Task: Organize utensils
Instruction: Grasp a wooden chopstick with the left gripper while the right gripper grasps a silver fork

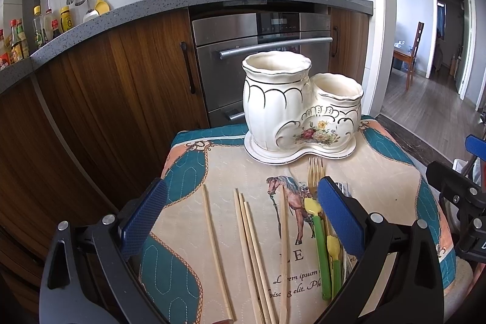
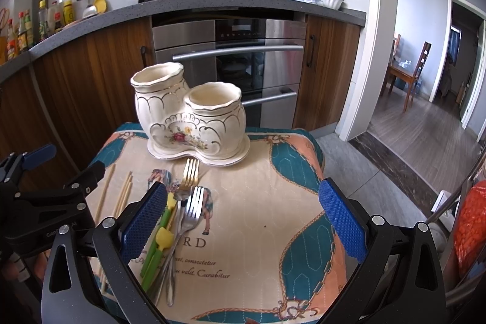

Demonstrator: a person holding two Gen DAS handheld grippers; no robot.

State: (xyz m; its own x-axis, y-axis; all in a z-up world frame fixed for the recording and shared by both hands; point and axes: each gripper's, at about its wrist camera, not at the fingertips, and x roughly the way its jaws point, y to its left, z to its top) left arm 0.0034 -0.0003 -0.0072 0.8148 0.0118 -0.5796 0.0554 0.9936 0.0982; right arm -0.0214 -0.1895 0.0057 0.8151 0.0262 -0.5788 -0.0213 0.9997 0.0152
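Observation:
A white ceramic two-cup utensil holder (image 1: 299, 108) (image 2: 188, 114) stands empty at the far edge of a quilted horse-print mat (image 1: 227, 172) (image 2: 261, 202). Several wooden chopsticks (image 1: 249, 248) (image 2: 123, 196) lie loose on the mat. A gold fork (image 1: 315, 172) (image 2: 189, 173), silver forks (image 2: 193, 208) and green-handled, yellow-tipped utensils (image 1: 322, 248) (image 2: 158, 251) lie in a bunch. My left gripper (image 1: 243, 220) is open above the chopsticks. My right gripper (image 2: 243, 220) is open and empty, its left finger over the fork bunch.
Behind the mat are wooden cabinets (image 1: 121, 81) and a steel oven (image 1: 261, 50) under a grey counter (image 1: 182, 2) with a wok and pan. A doorway to a dining room (image 2: 425, 96) opens at right. The other gripper shows at each view's edge.

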